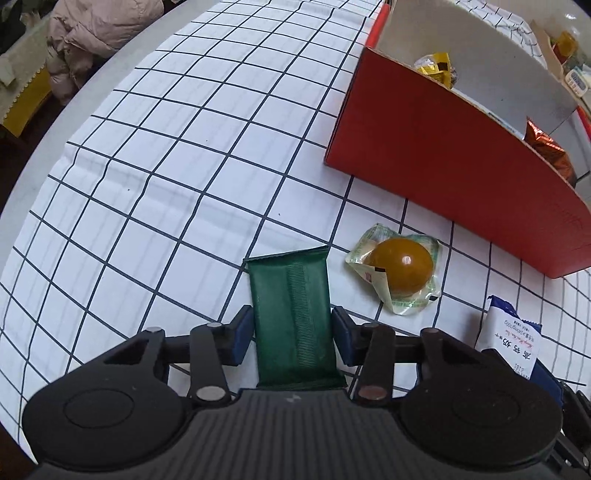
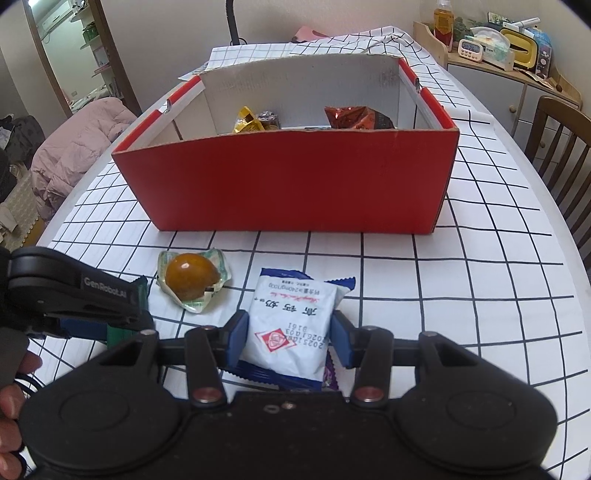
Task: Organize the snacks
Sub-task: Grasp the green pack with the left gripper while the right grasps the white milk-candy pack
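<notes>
A dark green snack packet (image 1: 291, 295) lies flat on the checked tablecloth, and my left gripper (image 1: 291, 325) is shut on it, with a blue pad against each long side. My right gripper (image 2: 288, 332) is shut on a white and blue packet (image 2: 291, 314), which also rests on the cloth. Between the two packets sits a brown egg-shaped snack in a clear wrapper (image 2: 190, 275). Behind them stands an open red box (image 2: 288, 184). It holds a yellow-wrapped snack (image 2: 247, 120) and a red foil bag (image 2: 351, 116). In the right wrist view the left gripper (image 2: 81, 295) is at the lower left.
The round table's edge (image 1: 55, 155) curves along the left, with a pink coat (image 2: 74, 147) on a seat beyond it. A wooden chair (image 2: 561, 147) stands at the right. Behind it is a cabinet with clutter (image 2: 498, 44). A black lamp pole (image 2: 232, 22) rises behind the box.
</notes>
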A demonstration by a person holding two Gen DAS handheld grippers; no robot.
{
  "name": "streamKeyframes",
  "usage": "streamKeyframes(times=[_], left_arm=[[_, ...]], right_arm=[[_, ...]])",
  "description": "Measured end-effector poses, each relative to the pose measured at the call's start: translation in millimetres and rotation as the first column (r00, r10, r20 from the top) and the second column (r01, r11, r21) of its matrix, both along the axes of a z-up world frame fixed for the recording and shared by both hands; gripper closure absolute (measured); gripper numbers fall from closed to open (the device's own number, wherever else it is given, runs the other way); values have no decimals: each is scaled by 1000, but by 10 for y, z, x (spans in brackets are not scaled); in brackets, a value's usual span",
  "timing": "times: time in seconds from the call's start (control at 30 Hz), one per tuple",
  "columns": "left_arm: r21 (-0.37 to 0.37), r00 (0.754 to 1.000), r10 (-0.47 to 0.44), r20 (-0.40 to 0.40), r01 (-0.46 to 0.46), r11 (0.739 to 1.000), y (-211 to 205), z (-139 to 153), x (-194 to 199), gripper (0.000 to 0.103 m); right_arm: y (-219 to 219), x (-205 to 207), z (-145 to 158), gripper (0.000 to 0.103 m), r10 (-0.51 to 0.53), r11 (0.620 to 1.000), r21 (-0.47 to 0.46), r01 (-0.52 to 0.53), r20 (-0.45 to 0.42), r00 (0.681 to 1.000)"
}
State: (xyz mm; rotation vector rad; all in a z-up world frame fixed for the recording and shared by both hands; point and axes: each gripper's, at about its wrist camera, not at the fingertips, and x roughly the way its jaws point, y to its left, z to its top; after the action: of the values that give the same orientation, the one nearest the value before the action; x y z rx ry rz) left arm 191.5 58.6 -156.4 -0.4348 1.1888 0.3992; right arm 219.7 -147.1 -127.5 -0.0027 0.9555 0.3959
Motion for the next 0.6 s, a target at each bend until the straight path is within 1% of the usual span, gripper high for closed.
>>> streamKeyframes(times=[0.13,0.2,0.47,0.6], left_arm=[[-85,998,23,52,-19,996,155,3,-103,58],[-116,997,34,69,-26,993,215,5,-157,58],[-201,992,62,110,-39,979,420,-12,-306,58],[-229,988,72,138,-39,973,485,31,-388,58]], right_arm=[[-6,-4,5,56,4,1000,-3,-4,3,1000],[-8,-13,11,56,5,1000,-8,-5,6,1000],[-2,-75,63,56,9,1000,-25,-9,10,1000],[-12,-123,125,56,12,999,-30,-11,19,1000]])
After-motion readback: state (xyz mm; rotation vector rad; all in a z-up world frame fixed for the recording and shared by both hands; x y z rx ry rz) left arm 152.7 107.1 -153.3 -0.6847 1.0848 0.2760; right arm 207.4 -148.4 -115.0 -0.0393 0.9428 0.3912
